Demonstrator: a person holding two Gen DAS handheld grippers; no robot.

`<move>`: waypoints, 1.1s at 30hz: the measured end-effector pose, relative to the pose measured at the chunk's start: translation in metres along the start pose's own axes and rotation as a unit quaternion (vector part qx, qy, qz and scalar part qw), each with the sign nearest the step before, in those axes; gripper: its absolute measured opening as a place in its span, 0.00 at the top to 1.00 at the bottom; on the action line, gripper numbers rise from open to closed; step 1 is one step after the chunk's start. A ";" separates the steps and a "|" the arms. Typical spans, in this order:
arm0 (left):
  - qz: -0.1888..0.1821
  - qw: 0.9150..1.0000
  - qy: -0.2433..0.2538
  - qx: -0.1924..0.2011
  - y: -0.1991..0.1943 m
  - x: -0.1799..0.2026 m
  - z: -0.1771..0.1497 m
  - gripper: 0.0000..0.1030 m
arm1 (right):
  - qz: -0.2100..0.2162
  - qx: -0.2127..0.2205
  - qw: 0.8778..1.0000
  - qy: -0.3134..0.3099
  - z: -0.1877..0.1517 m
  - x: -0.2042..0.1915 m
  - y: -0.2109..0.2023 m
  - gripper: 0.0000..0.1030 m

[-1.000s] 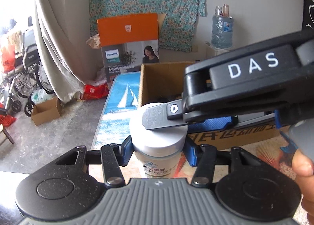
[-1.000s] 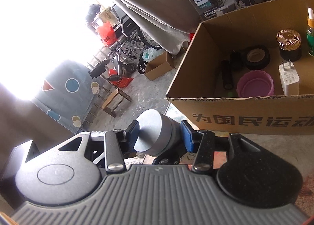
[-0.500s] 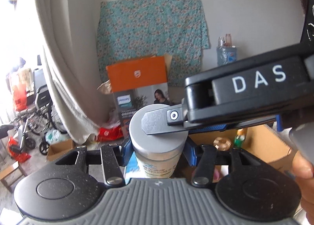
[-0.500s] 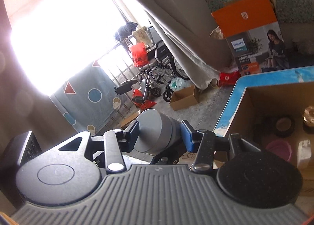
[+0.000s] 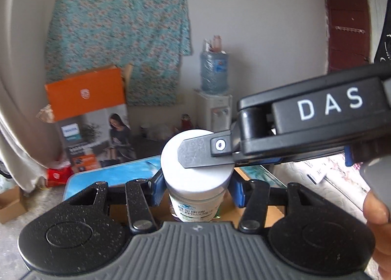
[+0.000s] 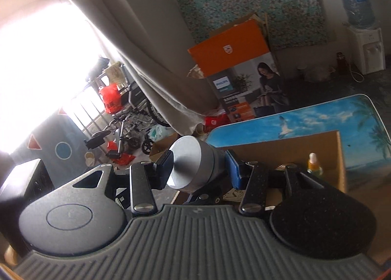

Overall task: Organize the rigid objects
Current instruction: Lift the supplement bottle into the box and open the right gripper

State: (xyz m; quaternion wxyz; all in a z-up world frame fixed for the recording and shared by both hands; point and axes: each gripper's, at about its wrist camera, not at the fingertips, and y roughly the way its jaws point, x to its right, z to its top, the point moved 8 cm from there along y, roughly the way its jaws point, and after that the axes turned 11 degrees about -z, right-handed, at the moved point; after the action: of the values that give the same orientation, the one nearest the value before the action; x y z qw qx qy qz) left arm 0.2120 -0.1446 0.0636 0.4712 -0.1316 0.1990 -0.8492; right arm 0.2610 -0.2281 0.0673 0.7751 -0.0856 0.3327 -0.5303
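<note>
A jar with a white lid [image 5: 200, 178] and a green-printed label stands upright between the blue pads of my left gripper [image 5: 196, 190], which is shut on its body. My right gripper comes in from the right, and one of its fingers [image 5: 195, 155] lies across the lid. In the right wrist view that lid [image 6: 193, 165] appears as a grey cylinder, and my right gripper [image 6: 199, 168] is shut on it. The jar hangs in the air above the near edge of an open cardboard box [image 6: 293, 138]. A thumb [image 5: 376, 209] shows at the right edge.
A dropper bottle [image 6: 314, 163] stands inside the box, which sits on a table with a beach print [image 6: 317, 113]. Behind are an orange carton [image 5: 85, 99], a water dispenser [image 5: 215, 72] and a curtain [image 6: 151, 67]. A wheelchair [image 6: 132, 118] stands on the floor at left.
Both grippers rose together with the jar and swung toward the box. The box dropped low in both views and the far wall came into sight. Neither grip changed.
</note>
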 end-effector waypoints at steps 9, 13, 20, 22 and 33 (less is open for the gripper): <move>-0.046 0.995 -0.019 -0.084 0.079 0.008 -0.050 0.48 | -0.035 -0.054 0.996 0.067 -0.043 0.089 0.034 0.56; -0.055 0.992 -0.028 -0.114 0.099 0.003 -0.067 0.48 | -0.042 -0.074 0.993 0.082 -0.059 0.101 0.054 0.55; -0.060 0.987 -0.042 -0.147 0.117 -0.007 -0.079 0.47 | -0.049 -0.099 0.990 0.087 -0.075 0.114 0.078 0.55; -0.061 0.985 -0.046 -0.153 0.123 -0.011 -0.079 0.47 | -0.051 -0.099 0.991 0.076 -0.075 0.112 0.080 0.54; -0.061 0.984 -0.047 -0.161 0.108 0.004 -0.078 0.47 | -0.056 -0.102 0.991 0.061 -0.072 0.104 0.082 0.48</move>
State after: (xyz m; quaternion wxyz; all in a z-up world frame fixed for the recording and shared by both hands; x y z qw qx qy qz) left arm 0.2583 -0.1829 -0.0549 0.4000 -0.2577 0.3027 -0.8258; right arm 0.3026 -0.2689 -0.0719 0.7094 -0.1499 0.4262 -0.5409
